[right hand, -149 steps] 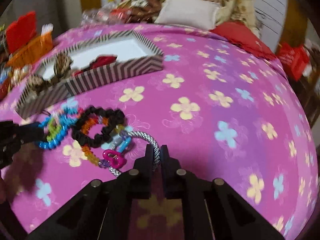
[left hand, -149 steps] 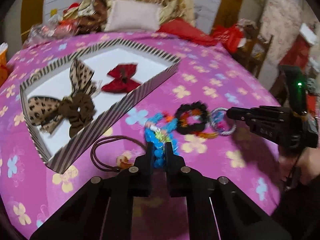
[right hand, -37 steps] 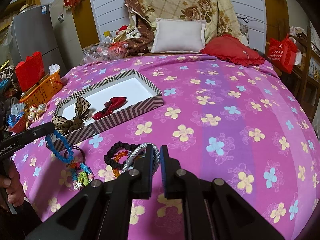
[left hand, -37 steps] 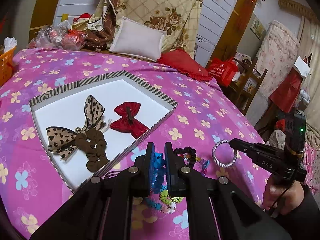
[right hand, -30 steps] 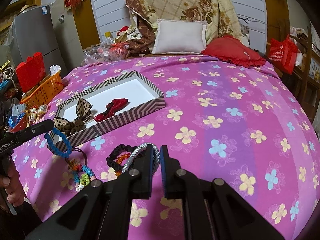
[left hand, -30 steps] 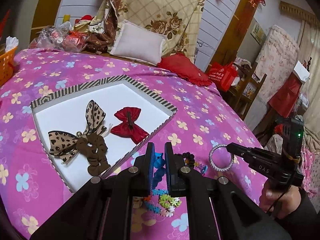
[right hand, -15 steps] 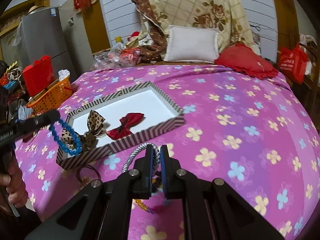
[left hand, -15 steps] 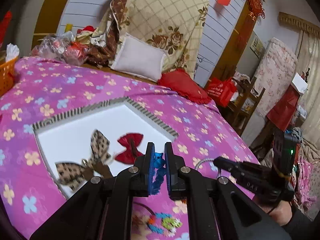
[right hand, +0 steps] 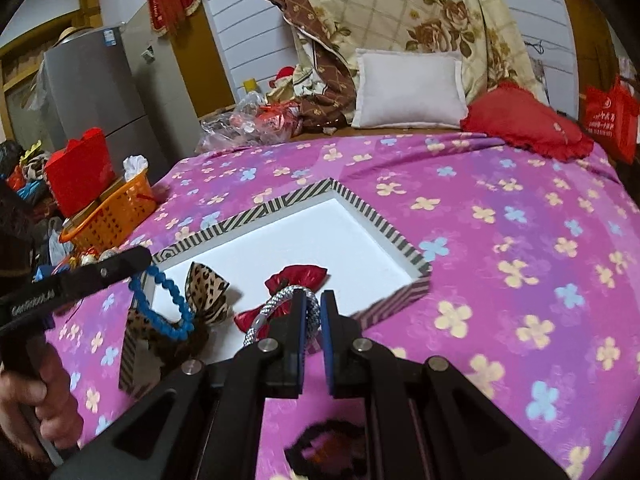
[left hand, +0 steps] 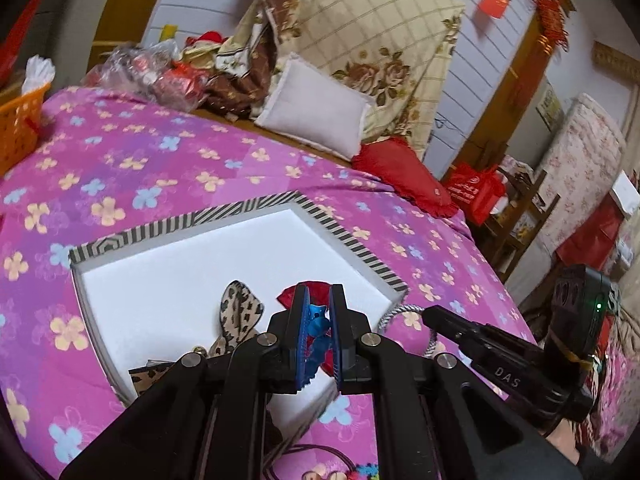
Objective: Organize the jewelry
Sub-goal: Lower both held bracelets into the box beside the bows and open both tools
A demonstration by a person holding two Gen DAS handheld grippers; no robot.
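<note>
Left wrist view, blue bead bracelet [left hand: 318, 326] pinched between jaws, right jaws clamping silver bracelet [right hand: 276, 306].

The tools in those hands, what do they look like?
Both are black plastic. The left tool and right tool have flat blue pads inside their fingers and silver screws along angular arms. The right one has white "DAS" lettering and a green light.
</note>
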